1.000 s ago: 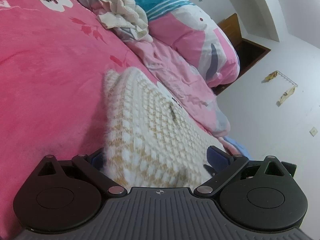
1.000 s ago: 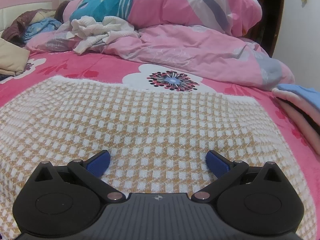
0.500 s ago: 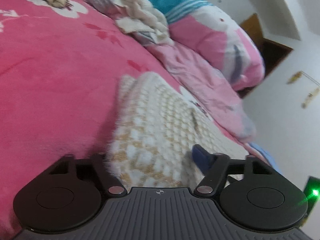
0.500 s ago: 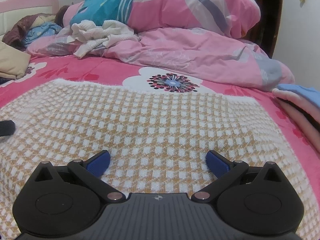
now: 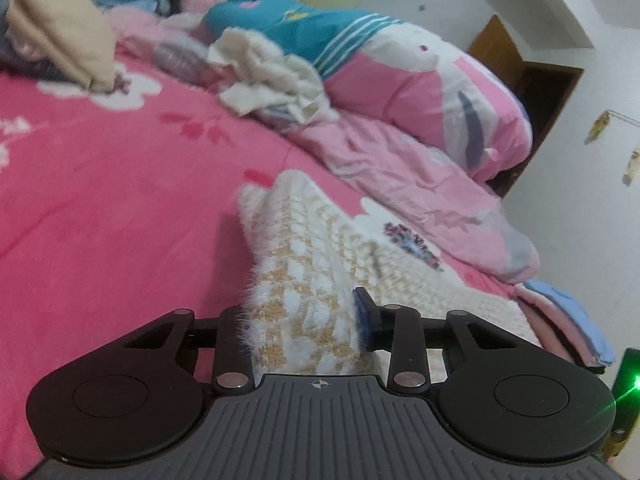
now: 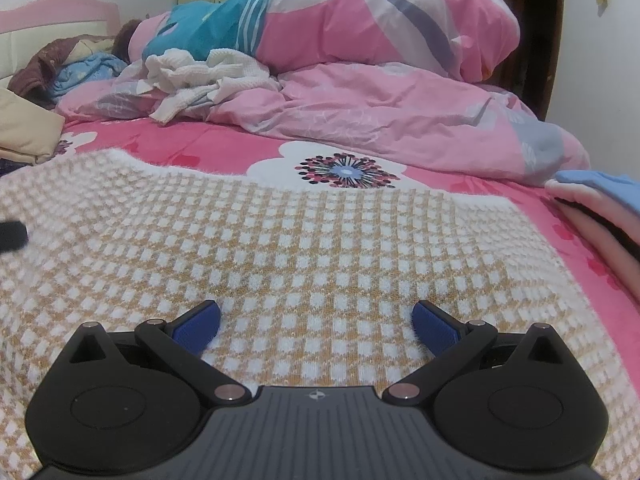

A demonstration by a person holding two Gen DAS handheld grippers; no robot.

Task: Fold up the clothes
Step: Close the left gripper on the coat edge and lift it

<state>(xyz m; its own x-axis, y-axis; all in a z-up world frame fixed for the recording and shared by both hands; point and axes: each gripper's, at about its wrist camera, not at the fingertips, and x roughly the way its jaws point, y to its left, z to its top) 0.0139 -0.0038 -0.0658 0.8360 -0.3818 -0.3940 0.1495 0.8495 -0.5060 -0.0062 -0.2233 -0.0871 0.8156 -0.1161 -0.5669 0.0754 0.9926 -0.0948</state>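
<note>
The checked knit garment (image 6: 304, 248) is seen spread across the pink bed (image 5: 100, 208), white and tan squares filling the right wrist view from nine o'clock to three o'clock. One edge of it is clamped in the left hand-held gripper (image 5: 304, 320), the jaws drawn in on a bunched fold, and the fabric is raised in a ridge running away toward one o'clock. The right hand-held gripper (image 6: 316, 320) is held wide apart, nothing between its blue pads (image 6: 198, 320), hovering low over the garment's near side; whether the cloth is touched cannot be told. The fold is judged to be only at its start: a side has been gripped, but no layer is yet laid over, and most of the garment lies flat in one thickness. Left to do, by this reading: the lifted edge carried across and smoothed. A crumpled white garment (image 6: 200, 76) waits at twelve o'clock by the pink quilt (image 6: 400, 112).
</note>
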